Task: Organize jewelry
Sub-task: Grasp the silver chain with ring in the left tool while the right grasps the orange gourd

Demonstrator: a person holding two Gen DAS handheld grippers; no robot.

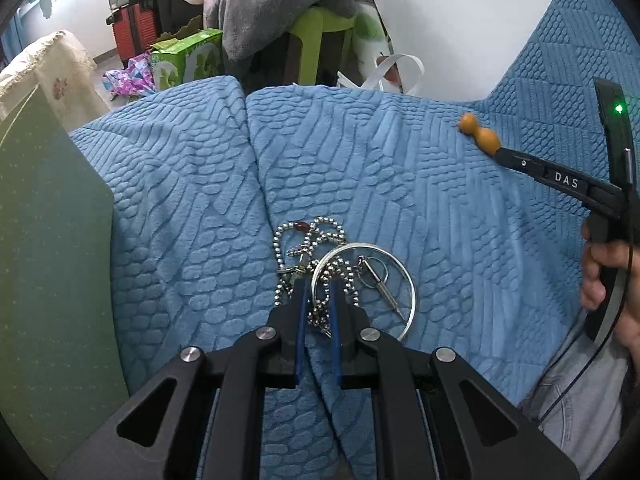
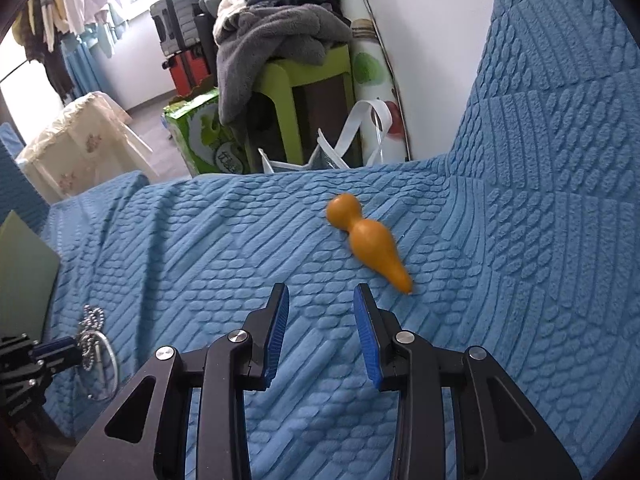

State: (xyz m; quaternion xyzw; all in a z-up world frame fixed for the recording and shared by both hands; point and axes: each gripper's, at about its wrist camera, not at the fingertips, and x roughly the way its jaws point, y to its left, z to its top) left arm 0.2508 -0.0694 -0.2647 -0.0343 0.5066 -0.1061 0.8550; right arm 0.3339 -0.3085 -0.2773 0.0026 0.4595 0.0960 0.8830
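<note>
your left gripper (image 1: 319, 294) points steeply down at the tangle of jewelry in the middle of the blue textured cover (image 1: 192, 184). its blue pads (image 1: 301, 308) stand nearly together, with strands of the silver ball chain (image 1: 316, 236) and an arc of the large silver ring (image 1: 408, 292) running between them — the pads look pinched on that metal. the rest of the chain loops away from the fingertips toward the far edge of the cover, with a small dark red bead (image 1: 301, 225) at its far end; a small metal pin (image 1: 386, 290) on a smaller ring lies inside the large ring.

your right gripper (image 2: 321, 312) hovers low over the same cover, its jaws partly apart with only bare fabric between them. the orange gourd-shaped piece (image 2: 368, 240) lies on the cover just beyond and to the right of the right finger, not touched — its narrow tip points back toward that finger. from there the jewelry tangle sits well off to the left, close to the green board (image 2: 24, 276) leaning at the cover's left side.
</note>
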